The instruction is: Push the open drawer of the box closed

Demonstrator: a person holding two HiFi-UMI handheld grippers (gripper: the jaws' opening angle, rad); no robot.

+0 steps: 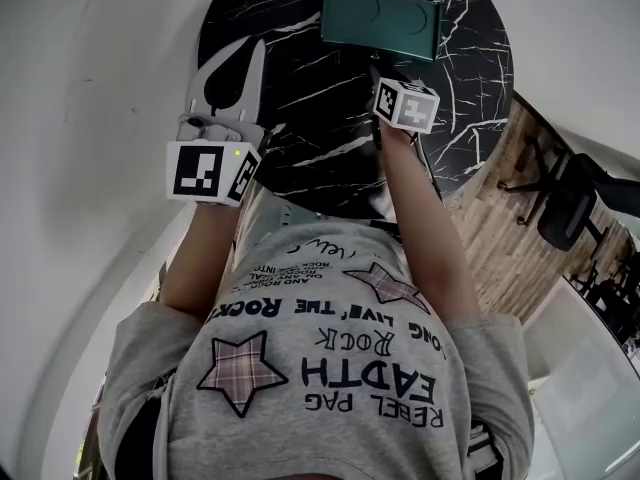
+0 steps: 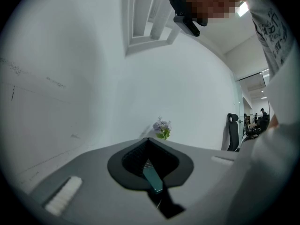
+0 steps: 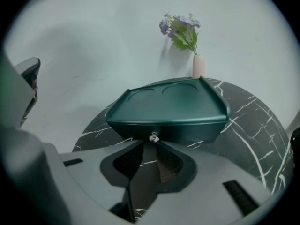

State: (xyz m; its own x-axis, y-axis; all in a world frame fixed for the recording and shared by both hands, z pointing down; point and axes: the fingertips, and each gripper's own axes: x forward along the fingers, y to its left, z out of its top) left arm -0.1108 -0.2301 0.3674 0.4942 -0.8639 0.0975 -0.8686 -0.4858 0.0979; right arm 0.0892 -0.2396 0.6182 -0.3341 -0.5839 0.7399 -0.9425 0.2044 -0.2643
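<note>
A dark green box stands at the far side of the round black marble table. Its front looks flush, with a small metal knob at the middle. My right gripper points straight at that front. Its jaws stand slightly apart, their tips right at the knob and not visibly pressing on it. My left gripper hovers over the table's left edge, away from the box. It points at the white wall with its tips together and nothing held.
A small vase of purple flowers stands behind the box, near the wall. A white wall curves round the table's far and left sides. A black office chair and a wood-panelled surface lie to the right.
</note>
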